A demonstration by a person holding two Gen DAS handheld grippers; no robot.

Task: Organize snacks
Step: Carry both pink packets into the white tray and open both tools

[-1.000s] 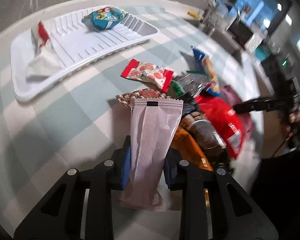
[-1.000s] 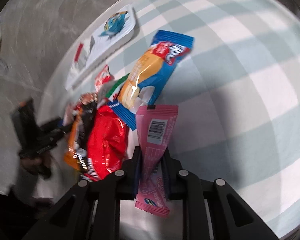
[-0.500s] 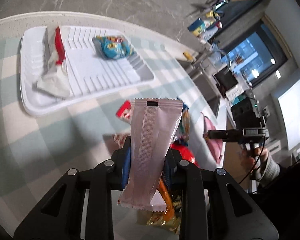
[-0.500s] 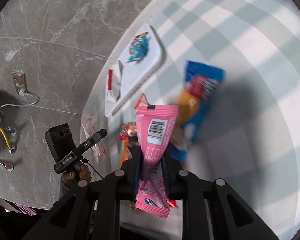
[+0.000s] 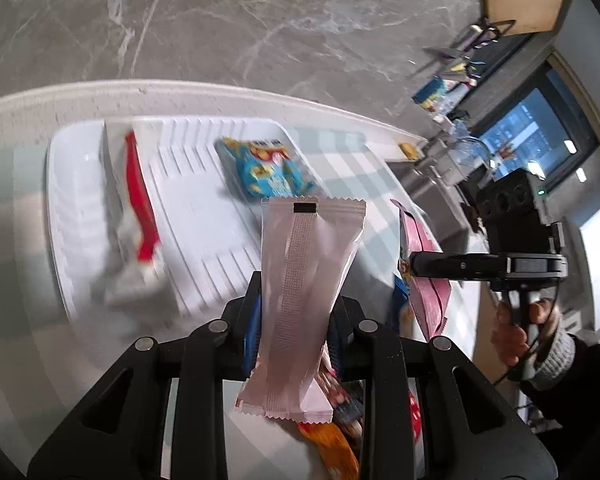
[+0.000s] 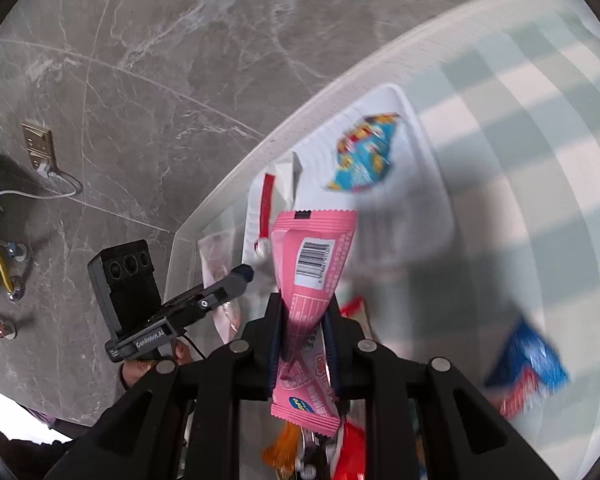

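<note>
My left gripper [image 5: 294, 330] is clamped on a pale pink bar [image 5: 304, 292], and my right gripper [image 6: 302, 340] pinches a bright pink packet [image 6: 312, 280]; both wrappers are crimped foil, held up over the checked table [image 6: 520, 128]. Beyond them the ribbed white tray [image 5: 204, 240] holds a blue bag [image 5: 270, 170] and a red-and-white wrapper [image 5: 138, 216], both blurred. The loose snack pile [image 6: 340, 456] under my jaws is mostly hidden.

"GenRobot.AI" reads in white on the black body of the left gripper [image 6: 242, 272], at eight o'clock; snack wrappers' print is illegible.
</note>
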